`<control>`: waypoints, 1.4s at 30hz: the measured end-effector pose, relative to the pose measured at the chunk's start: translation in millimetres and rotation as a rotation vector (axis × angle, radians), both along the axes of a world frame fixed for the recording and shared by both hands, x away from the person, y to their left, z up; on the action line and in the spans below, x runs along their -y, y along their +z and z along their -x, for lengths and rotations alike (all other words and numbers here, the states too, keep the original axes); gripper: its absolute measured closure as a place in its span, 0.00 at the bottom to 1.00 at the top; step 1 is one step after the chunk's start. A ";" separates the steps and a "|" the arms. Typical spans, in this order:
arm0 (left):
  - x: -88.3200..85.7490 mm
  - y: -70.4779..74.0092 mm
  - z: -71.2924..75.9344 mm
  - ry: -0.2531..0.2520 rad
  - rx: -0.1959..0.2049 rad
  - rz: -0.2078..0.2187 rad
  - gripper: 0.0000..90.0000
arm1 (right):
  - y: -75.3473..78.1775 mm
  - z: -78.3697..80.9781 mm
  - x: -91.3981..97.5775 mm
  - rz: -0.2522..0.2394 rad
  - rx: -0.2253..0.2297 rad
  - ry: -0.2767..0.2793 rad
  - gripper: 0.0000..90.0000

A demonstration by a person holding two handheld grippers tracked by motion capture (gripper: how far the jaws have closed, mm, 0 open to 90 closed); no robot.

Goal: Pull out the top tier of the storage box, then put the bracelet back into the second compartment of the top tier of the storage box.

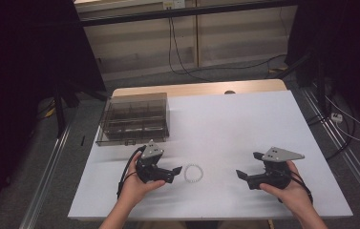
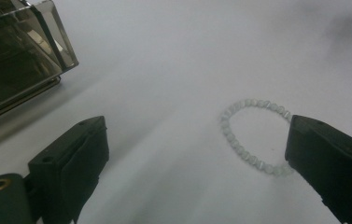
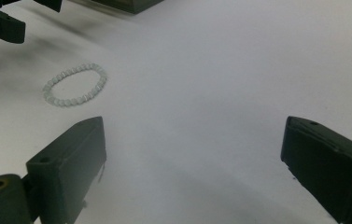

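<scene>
1. The left gripper (image 1: pixel 176 171) has its jaws spread wide and grasps nothing. In the left gripper view the white table (image 2: pixel 173 70) shows between them, and the bead bracelet (image 2: pixel 253 135) lies flat just inside the right-hand jaw, its near arc slipping behind that jaw's tip.

2. The right gripper (image 1: pixel 247 166) is likewise released, its jaws far apart over bare table, holding nothing. In the right gripper view the bracelet lies at about 10 o'clock from the jaws, well beyond their reach.

3. In the high view the bracelet rests on the table between the two grippers, just beside the left gripper's tips at their 3 o'clock, and well apart from the right gripper.

4. A smoky transparent compartment box (image 1: pixel 134 119) sits at about 11 o'clock from the left gripper, near the table's left edge; its lid looks shut.

5. A hand (image 1: pixel 137 188) holds each gripper from the bottom edge.
</scene>
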State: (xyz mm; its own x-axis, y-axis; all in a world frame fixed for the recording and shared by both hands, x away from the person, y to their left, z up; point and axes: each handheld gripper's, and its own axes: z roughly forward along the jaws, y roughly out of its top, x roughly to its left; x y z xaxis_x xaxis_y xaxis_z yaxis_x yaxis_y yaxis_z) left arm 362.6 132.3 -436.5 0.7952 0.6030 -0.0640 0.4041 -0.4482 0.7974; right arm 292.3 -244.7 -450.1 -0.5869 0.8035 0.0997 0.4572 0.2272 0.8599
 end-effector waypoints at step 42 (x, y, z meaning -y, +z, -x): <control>29.2 -22.2 -2.7 -0.094 0.000 -0.071 0.56 | 0.8 3.2 2.8 -0.006 0.014 0.001 0.07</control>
State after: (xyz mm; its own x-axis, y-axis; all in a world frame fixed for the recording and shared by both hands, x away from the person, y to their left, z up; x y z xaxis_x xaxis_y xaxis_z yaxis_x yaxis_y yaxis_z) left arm 365.3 103.1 -458.7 0.8486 0.5285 -0.0236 0.3572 -0.5396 0.7624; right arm 289.1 -247.5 -449.4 -0.5887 0.8026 0.0962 0.4452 0.2225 0.8674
